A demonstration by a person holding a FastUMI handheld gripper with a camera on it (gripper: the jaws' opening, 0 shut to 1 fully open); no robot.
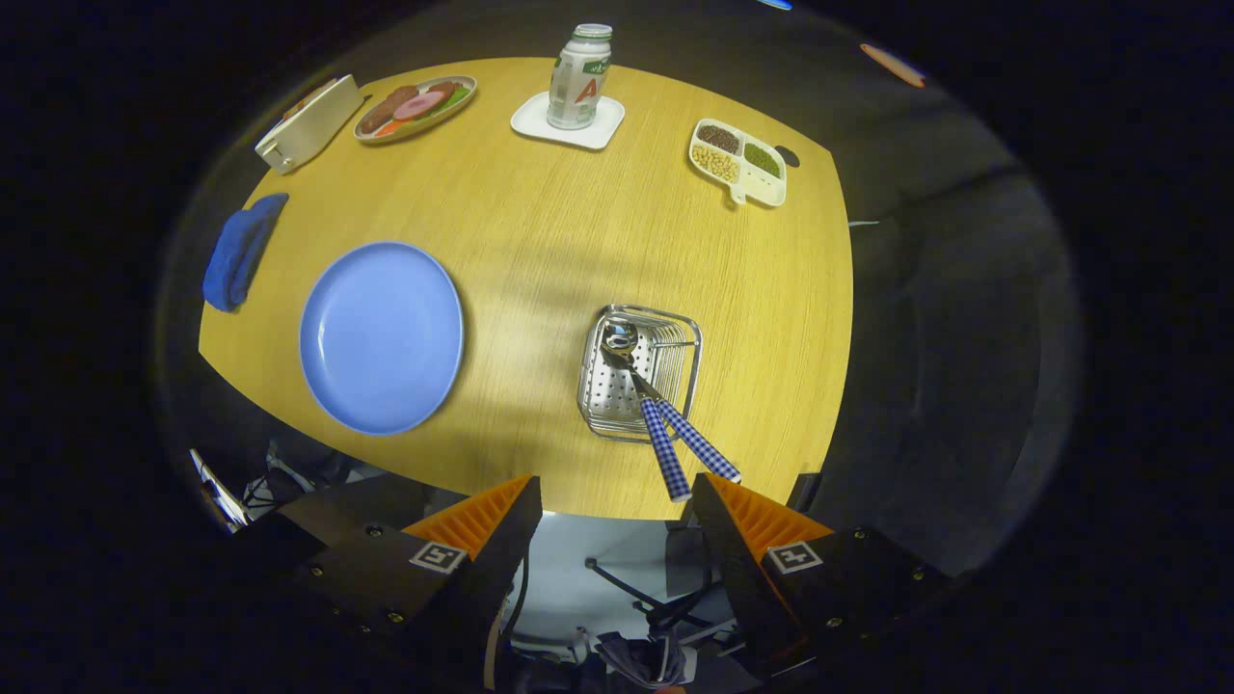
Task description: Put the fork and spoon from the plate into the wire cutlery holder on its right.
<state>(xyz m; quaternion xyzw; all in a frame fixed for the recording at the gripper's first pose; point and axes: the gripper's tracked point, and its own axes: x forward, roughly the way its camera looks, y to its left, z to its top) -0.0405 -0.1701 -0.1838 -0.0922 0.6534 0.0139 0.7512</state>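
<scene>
A blue plate [381, 334] lies bare on the wooden table [540, 222], beyond my left finger. To its right stands the wire cutlery holder [639, 371]. The spoon [620, 339] and the fork [696, 445] rest inside it, their blue-and-white checked handles sticking out over its near rim toward me. My gripper [615, 501] hangs high above the table's near edge, back from the holder. It is open and nothing sits between its fingers [482, 520].
At the table's far side stand a white bottle [579, 77] on a white coaster, a plate of sliced food [415, 106], a white box [308, 125] and a divided dish of beans [737, 161]. A blue cloth [241, 251] lies left of the plate. Chair legs [646, 602] show below.
</scene>
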